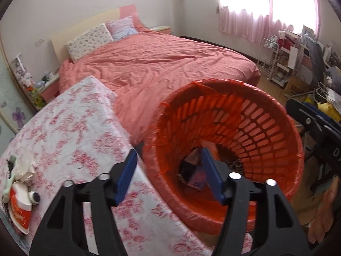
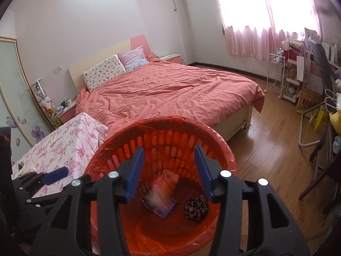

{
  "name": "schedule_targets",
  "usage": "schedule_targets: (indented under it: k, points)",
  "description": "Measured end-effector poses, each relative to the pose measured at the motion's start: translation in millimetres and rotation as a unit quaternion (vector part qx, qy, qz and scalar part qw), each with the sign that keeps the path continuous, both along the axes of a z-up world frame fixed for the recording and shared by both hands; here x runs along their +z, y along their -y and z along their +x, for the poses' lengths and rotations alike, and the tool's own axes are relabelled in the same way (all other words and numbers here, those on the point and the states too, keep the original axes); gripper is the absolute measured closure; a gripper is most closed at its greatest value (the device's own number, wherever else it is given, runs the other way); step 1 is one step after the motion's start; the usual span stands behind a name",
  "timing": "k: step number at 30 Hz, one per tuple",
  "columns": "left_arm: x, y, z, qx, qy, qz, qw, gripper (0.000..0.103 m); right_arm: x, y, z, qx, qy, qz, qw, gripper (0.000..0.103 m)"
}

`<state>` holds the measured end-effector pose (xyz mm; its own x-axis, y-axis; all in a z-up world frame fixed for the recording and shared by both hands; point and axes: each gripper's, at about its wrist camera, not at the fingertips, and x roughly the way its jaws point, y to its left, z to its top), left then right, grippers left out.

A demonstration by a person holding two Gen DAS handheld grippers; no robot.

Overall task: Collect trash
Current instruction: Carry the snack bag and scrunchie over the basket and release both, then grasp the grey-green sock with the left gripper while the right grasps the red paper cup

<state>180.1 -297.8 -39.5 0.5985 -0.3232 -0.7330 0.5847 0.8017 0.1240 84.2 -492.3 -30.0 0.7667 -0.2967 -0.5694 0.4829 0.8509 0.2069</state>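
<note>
Both the left tool (image 1: 169, 176) and the right tool (image 2: 169, 171) are held open and empty over the red lined basket (image 2: 213, 147) beside the worktop (image 1: 64, 128), so that trash (image 2: 159, 192) is dropped inside, while more trash (image 1: 19, 194) is left on the worktop.

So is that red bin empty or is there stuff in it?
Not empty. The red bin holds a patterned ball, wrappers and other scraps at the bottom.

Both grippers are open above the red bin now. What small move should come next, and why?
Probably swing the left gripper back to the trash pile on the floral table: both grippers are empty, the right gripper over the bin, and that litter remains.
</note>
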Motion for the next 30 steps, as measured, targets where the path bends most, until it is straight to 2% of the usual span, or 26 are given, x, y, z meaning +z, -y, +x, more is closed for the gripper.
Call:
schedule_targets:
  k: [2,9,16,19,24,26,30]
  points:
    - [4,-11,-3,0.021,0.022,0.017,0.9994,0.02,5,-7,-2,-0.002,-0.002,-0.015,1.0,0.04]
    - [16,-80,-10,0.081,0.03,0.034,0.9957,0.002,22,-46,-7,0.027,-0.006,-0.038,0.999,0.033]
    - [31,-175,-15,0.157,0.052,0.032,0.9857,0.002,28,-110,3,0.082,-0.02,-0.051,0.995,0.029]
    - [33,-222,-12,0.202,0.057,0.028,0.9774,0.002,28,-143,12,0.111,-0.03,-0.056,0.992,0.029]
    - [25,-300,2,0.274,0.036,0.007,0.961,0.003,27,-198,27,0.158,-0.039,-0.059,0.985,0.029]
    - [19,-325,9,0.296,0.024,-0.006,0.9548,0.008,25,-217,33,0.173,-0.043,-0.058,0.982,0.029]
    - [10,-350,23,0.307,-0.009,-0.043,0.9507,0.023,19,-253,45,0.202,-0.054,-0.055,0.976,0.029]
